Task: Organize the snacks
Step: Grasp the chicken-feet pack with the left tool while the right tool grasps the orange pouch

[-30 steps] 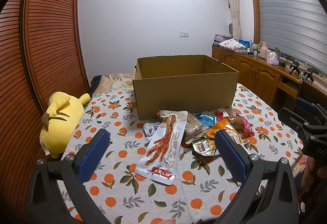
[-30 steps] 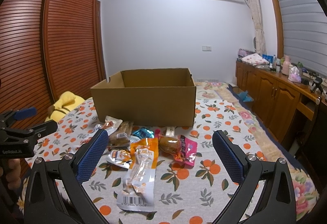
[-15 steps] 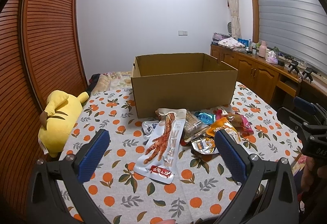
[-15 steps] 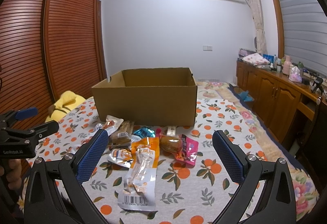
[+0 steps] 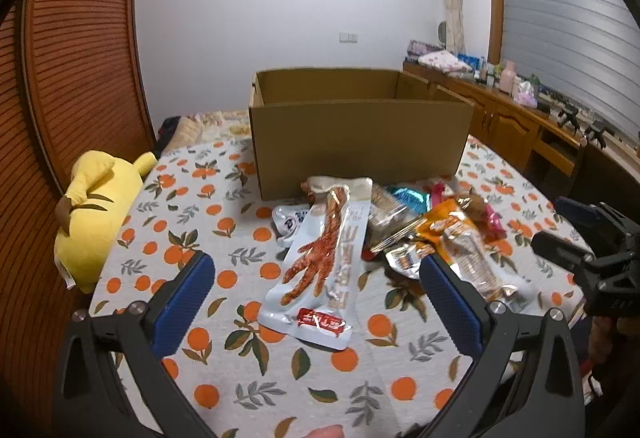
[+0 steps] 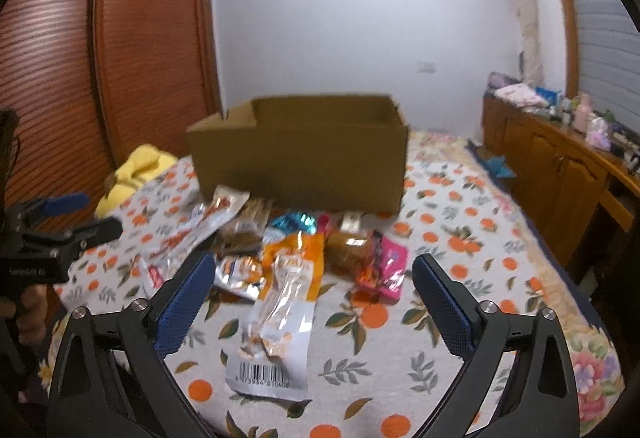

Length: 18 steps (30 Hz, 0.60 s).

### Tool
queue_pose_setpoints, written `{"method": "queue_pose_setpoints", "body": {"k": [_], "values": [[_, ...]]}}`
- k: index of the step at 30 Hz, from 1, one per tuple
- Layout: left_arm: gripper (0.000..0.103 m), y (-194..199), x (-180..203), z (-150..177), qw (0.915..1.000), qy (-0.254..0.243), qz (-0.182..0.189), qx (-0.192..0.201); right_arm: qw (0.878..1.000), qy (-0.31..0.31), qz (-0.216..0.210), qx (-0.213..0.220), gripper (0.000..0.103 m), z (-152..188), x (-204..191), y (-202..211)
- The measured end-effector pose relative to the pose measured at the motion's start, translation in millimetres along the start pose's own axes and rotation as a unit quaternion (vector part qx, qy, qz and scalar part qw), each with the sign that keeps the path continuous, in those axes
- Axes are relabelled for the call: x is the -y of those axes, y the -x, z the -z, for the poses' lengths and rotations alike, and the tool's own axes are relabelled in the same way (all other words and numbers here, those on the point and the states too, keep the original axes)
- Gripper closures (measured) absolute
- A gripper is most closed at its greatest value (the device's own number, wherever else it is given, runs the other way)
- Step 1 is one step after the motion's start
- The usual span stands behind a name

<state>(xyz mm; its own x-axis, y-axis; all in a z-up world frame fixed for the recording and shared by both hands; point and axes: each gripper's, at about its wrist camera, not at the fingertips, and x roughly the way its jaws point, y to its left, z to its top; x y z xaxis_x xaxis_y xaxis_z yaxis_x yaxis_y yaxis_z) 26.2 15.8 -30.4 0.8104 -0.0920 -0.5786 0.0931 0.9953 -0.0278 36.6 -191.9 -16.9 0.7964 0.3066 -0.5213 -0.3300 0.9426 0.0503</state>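
An open cardboard box [image 5: 360, 142] stands on the orange-print tablecloth, also in the right wrist view [image 6: 298, 162]. A pile of snack packets lies in front of it. A long white chicken-foot packet [image 5: 324, 262] lies between my left gripper's fingers; my left gripper [image 5: 316, 282] is open and empty just above it. An orange-and-clear packet [image 6: 284, 302] with a barcode lies below my right gripper [image 6: 308, 286], which is open and empty. A pink packet [image 6: 380, 266] and a teal packet [image 6: 298, 220] lie beside it.
A yellow plush toy [image 5: 96, 214] lies at the table's left edge. Wooden cabinets [image 6: 560, 174] with clutter run along the right wall. A louvred wooden wardrobe [image 5: 76, 78] stands on the left. Each gripper shows at the edge of the other's view.
Both grippers have moved forward and lower toward the snack pile. The packets look larger in both views. Nothing was grasped.
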Motion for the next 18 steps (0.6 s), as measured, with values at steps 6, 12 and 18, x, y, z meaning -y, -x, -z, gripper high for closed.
{"method": "queue_pose_setpoints", "body": {"k": [6,12,18], "values": [[0.001,-24,-13,-2,0.9992,0.006,0.019,-0.033,0.996,0.023,-0.045,-0.068,0.021,10,-7,-35],[0.002,-42,-21,-5,0.9980,-0.003,0.033,-0.055,0.991,0.025,-0.073,-0.112,0.028,15,-8,-66],[0.005,-59,-24,-12,0.9946,-0.011,0.065,-0.080,0.985,0.012,-0.084,-0.151,0.029,14,-1,-90]]}}
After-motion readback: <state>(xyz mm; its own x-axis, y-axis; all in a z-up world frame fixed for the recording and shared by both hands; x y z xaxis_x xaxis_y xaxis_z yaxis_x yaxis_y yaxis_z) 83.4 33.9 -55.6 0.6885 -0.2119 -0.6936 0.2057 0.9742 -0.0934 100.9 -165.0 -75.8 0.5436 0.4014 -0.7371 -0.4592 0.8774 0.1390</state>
